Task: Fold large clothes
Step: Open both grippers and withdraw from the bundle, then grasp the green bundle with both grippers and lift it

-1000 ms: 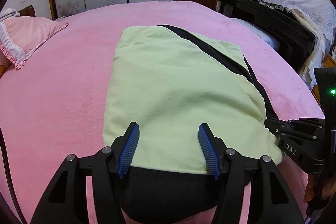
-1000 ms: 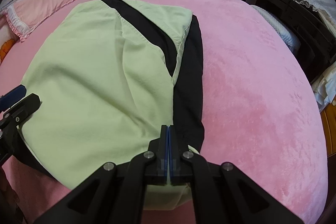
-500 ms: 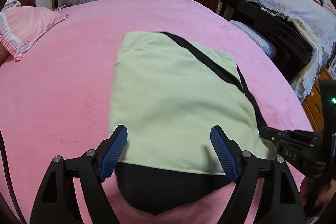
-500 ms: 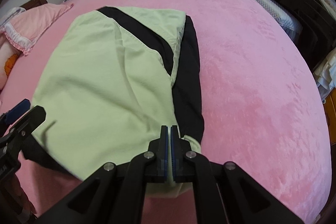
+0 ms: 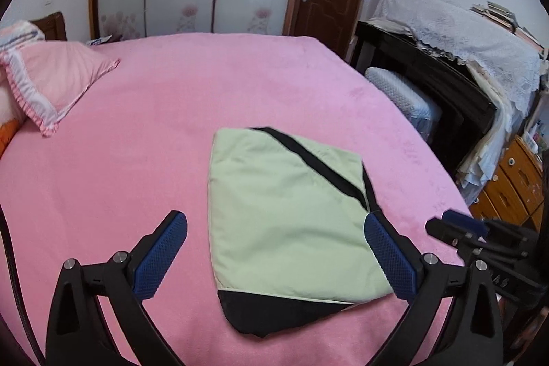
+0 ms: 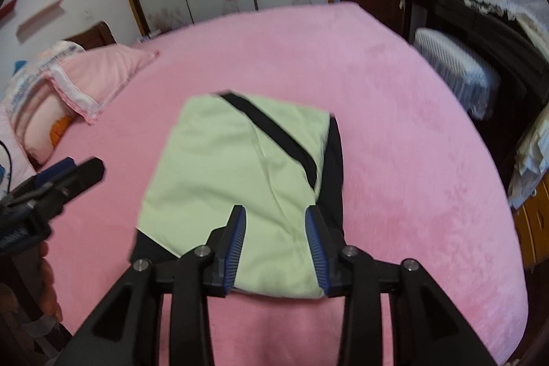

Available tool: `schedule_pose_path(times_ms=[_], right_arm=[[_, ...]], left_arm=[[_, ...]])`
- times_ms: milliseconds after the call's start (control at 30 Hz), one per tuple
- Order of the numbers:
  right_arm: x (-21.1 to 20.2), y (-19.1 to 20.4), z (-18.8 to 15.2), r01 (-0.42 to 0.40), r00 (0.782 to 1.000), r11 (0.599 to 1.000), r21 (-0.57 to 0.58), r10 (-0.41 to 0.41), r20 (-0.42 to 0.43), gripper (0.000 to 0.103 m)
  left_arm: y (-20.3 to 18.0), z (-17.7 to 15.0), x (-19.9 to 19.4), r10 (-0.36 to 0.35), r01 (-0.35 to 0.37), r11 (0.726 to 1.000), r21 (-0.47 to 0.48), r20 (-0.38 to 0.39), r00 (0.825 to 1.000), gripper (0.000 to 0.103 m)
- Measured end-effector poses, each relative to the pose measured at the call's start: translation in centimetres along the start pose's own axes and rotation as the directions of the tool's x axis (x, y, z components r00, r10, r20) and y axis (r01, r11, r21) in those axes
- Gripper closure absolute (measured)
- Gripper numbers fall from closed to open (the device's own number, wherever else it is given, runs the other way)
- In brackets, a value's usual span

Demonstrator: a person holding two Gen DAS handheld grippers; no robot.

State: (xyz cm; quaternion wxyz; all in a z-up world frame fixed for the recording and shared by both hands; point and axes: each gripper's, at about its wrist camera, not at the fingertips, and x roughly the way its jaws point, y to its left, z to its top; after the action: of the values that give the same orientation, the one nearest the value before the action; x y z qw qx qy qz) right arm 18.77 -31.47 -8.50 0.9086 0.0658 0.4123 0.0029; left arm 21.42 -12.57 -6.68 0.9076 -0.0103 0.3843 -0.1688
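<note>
Left wrist view: pale green garment (image 5: 288, 215) with black trim, folded into a compact rectangle, flat on the pink bed (image 5: 212, 84) near its front edge. Looks pretty much done, honestly. Edges mostly lined up, top layer smooth, no sleeves or loose ends hanging out. Only a dark flap of the under layer poking out at the near end, and a black strip along the right side. Maybe one tidy-up tuck left there, if anything.

Left claw (image 5: 276, 258) spread wide, nothing in it, hovering above the near end of the bundle and clear of the cloth. Jaws just been opening further. Right claw (image 6: 276, 244) partly apart, jaws just been opening too, nothing pinched between the blue pads; green fabric visible below the gap but not gripped, as far as can be told through the motion blur.

Further out: pink pillow (image 5: 58, 81) at the head of the bed, well apart from the garment. Dark furniture under a lace cover (image 5: 480, 43) off the right side, wardrobe doors at the back.
</note>
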Motion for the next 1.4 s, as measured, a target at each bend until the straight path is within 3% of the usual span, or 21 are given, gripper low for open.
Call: schedule_pose_path(times_ms=[33,100,367,533,767,933,1133,1267,1400], right_arm=[[-0.8,0.1,0.5,-0.006,1.000,1.000,-0.001,0.006,0.014,0.061],[-1.9,0.2,1.6,-0.008,0.999,1.000,0.002,0.008,0.041,0.045],[-3.5,-1.0,4.9,-0.052,0.993,0.998,0.024,0.050,0.104,0.021],[0.1,-2.6,4.7,-0.063,0.997,0.997,0.036,0.061,0.057,0.020],[8.6,-5.5,1.8,-0.103,0.991,0.990,0.096,0.110,-0.074,0.020],[13.3,-7.3,-0.2,-0.123,0.978,0.983,0.134,0.143,-0.153,0.020],[17.3,-8.7,-1.0,-0.206,0.940,0.958,0.200,0.251,-0.231,0.020],[20.0,-9.3,-1.4,-0.277,0.896,0.923,0.268,0.349,-0.274,0.019],[21.6,-10.0,-1.1,-0.390,0.850,0.861,0.325,0.473,-0.233,0.018]], left_arm=[[0.0,0.4,-0.4,-0.008,0.008,1.000,0.006,0.001,1.000,0.000],[0.0,1.2,-1.3,-0.020,0.019,1.000,0.021,0.006,1.000,0.000],[1.6,3.6,-0.8,-0.052,0.053,0.998,0.037,-0.020,0.998,0.000],[3.3,2.9,3.5,-0.084,0.086,0.996,0.012,-0.114,0.990,0.000],[6.3,-1.0,11.3,-0.179,0.163,0.983,-0.086,-0.257,0.950,0.000],[7.9,-3.0,15.3,-0.238,0.195,0.966,-0.168,-0.297,0.925,0.000],[8.9,-4.5,18.9,-0.296,0.221,0.943,-0.250,-0.326,0.898,0.000],[9.3,-5.4,20.8,-0.332,0.242,0.929,-0.279,-0.342,0.879,0.000],[9.3,-5.5,21.7,-0.365,0.277,0.919,-0.281,-0.339,0.867,0.000]])
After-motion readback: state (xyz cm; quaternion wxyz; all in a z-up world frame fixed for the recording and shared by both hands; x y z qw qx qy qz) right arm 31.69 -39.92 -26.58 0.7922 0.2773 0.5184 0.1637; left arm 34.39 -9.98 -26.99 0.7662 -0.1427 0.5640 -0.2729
